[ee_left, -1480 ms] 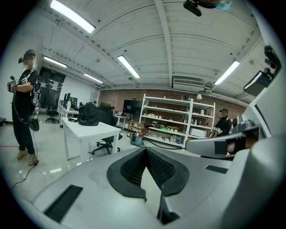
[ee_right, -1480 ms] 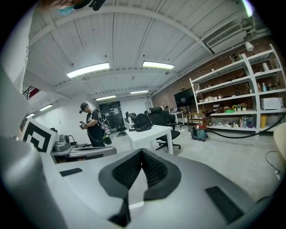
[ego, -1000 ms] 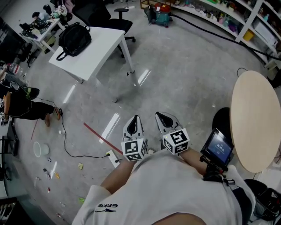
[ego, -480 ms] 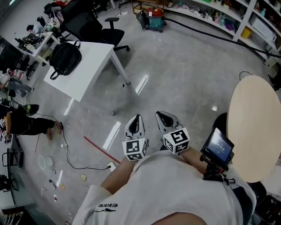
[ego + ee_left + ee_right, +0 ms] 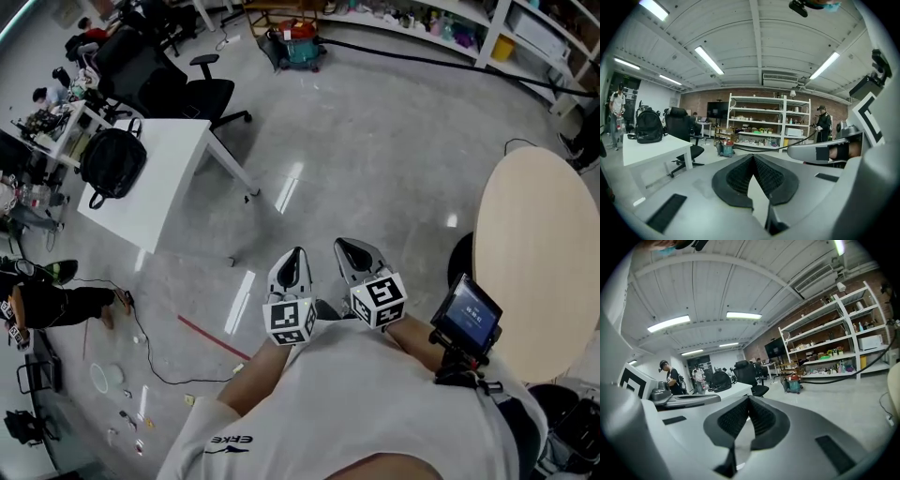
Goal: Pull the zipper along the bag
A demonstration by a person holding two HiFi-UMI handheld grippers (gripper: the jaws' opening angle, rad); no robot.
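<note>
The black backpack [image 5: 112, 164] lies on a white table [image 5: 173, 178] far off at the left of the head view, several steps from me. It also shows small in the left gripper view as the backpack [image 5: 648, 125] and in the right gripper view as the backpack [image 5: 721, 380]. My left gripper [image 5: 293, 260] and right gripper [image 5: 349, 248] are held side by side close to my chest, pointing out over the floor. Both are shut with nothing between the jaws: left gripper [image 5: 753, 157], right gripper [image 5: 748, 399]. The zipper is too far away to make out.
A round beige table [image 5: 539, 253] stands at the right, with a small screen device [image 5: 466, 314] near my right arm. A black office chair [image 5: 173, 84] sits behind the white table. Shelving [image 5: 450, 19] and a vacuum [image 5: 298, 42] line the back. Cables [image 5: 141, 328] trail on the floor at the left.
The head view has swung, so the white table and backpack have slid down and left in the picture. Both grippers stay shut in the same place by my chest.
</note>
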